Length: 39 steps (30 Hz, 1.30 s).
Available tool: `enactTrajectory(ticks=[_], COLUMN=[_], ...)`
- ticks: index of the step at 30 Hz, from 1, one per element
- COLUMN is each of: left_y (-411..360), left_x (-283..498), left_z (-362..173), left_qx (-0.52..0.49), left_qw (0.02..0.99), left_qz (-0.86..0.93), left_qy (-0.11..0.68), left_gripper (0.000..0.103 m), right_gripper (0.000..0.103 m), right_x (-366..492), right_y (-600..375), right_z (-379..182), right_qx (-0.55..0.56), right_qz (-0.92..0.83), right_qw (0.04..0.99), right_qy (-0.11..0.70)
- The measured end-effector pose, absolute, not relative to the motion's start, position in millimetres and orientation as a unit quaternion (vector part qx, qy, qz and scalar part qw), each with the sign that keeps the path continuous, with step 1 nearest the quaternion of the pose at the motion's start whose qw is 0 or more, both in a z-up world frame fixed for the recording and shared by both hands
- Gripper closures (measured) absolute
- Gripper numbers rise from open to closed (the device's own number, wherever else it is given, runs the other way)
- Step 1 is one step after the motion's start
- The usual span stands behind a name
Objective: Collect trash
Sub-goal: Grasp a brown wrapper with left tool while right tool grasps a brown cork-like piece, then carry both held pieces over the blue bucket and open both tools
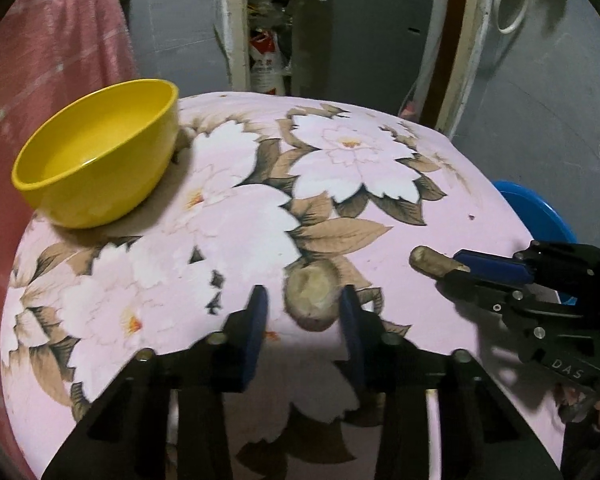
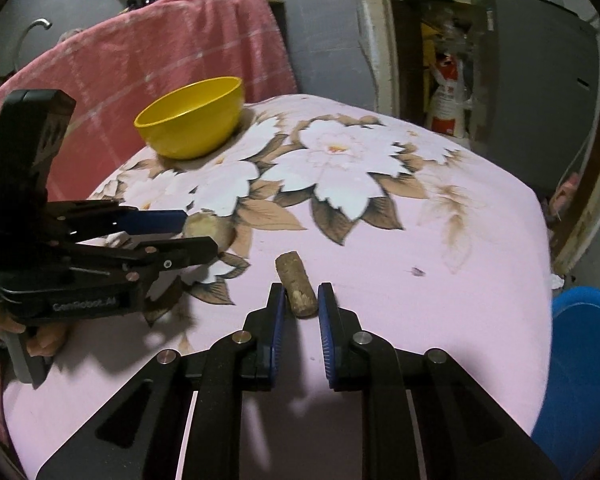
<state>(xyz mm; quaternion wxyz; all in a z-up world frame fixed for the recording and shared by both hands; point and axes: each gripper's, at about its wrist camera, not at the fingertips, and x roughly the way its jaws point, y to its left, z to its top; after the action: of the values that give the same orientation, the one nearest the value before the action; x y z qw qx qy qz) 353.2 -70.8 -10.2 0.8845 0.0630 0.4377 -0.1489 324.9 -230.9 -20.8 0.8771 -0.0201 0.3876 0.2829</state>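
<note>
Left tongs [image 1: 303,307]: my jaws straddle the round lump, one pad close on each side; I cannot tell if they press it.
Right tongs [image 2: 299,303]: pads flank the near end of the cork; contact is unclear, so I cannot tell if I grip it.
Surroundings: yellow bowl [image 1: 96,156] sits empty at the far left of the floral pink cloth [image 1: 380,216]; red towel [image 2: 148,52] hangs behind it; blue tub [image 2: 580,380] stands off the right edge, below the cloth.
In the way: nothing lies between either piece and the bowl.
Round lump [image 1: 311,294]: brownish, rough, dull, resting on a printed leaf.
Cork [image 2: 296,286]: short tan cylinder, crumbly surface, lying lengthwise away from me, right of the lump.
</note>
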Motion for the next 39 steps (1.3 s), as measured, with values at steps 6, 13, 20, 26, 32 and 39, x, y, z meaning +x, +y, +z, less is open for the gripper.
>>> enactTrajectory(ticks=[6,13,20,26,32,39], left_y=[-74.1,-73.9,-87.9,-102.0,-122.0,-155.5], left_x=[352.1,338.6,310.9,290.4,276.9,265.4], left_z=[-9.7,-3.4,16.0,37.2,64.0,92.3], left_qx=[0.078,0.043,0.044,0.025,-0.014,-0.035], left_qw=[0.889,0.899,0.919,0.937,0.953,0.959], left_qz=[-0.139,-0.121,-0.120,-0.124,-0.144,-0.184], left_qy=[0.430,0.420,0.373,0.325,0.265,0.211], left_gripper=[0.086,0.087,0.088,0.088,0.088,0.088], right_gripper=[0.089,0.091,0.091,0.091,0.091,0.091], right_x=[322.6,314.3,301.7,283.6,260.0,234.1], right_y=[-238.0,-241.8,-257.2,-274.4,-306.8,-344.8], right_z=[-22.8,-19.3,-14.2,2.1,29.2,56.8], right_qx=[-0.004,0.006,0.032,0.053,0.088,0.112], right_qz=[0.282,0.281,0.277,0.266,0.240,0.191], right_qw=[0.878,0.886,0.897,0.918,0.946,0.970], right_qy=[0.386,0.368,0.343,0.288,0.197,0.102])
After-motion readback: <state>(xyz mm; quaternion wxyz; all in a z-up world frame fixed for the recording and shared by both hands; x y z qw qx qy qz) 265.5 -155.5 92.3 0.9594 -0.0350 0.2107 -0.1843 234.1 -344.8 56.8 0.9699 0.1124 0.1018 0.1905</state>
